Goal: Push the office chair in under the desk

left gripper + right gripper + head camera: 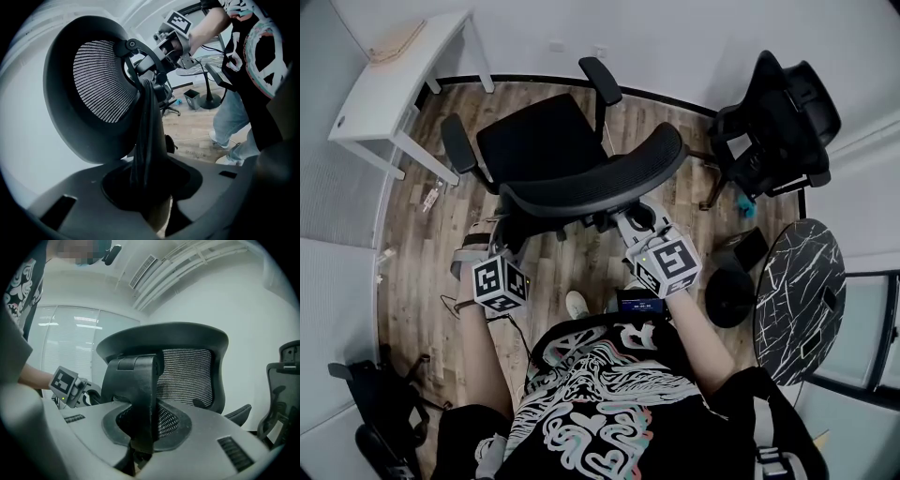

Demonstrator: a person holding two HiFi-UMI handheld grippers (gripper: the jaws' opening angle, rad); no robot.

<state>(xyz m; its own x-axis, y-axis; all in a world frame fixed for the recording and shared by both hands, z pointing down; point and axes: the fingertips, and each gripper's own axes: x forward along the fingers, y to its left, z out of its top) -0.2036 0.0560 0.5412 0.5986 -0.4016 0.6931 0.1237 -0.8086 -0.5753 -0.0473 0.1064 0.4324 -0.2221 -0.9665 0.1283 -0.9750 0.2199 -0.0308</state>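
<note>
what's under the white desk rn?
Mostly hidden: in the head view the white desk top covers the space beneath; only its legs show. The office chair is not under it: it stands beside it on the wood floor.

Head view: I can't make out most of the office chair point(572, 159)'s base or its wheels, because the seat and backrest sit right over them, and the left gripper point(501, 267)'s jaws are hidden behind the backrest rim. In its own view the right gripper point(140, 434) is closed on a dark piece of the chair's frame that covers part of the mesh behind it. The person point(600, 403)'s legs run off the bottom edge.
</note>
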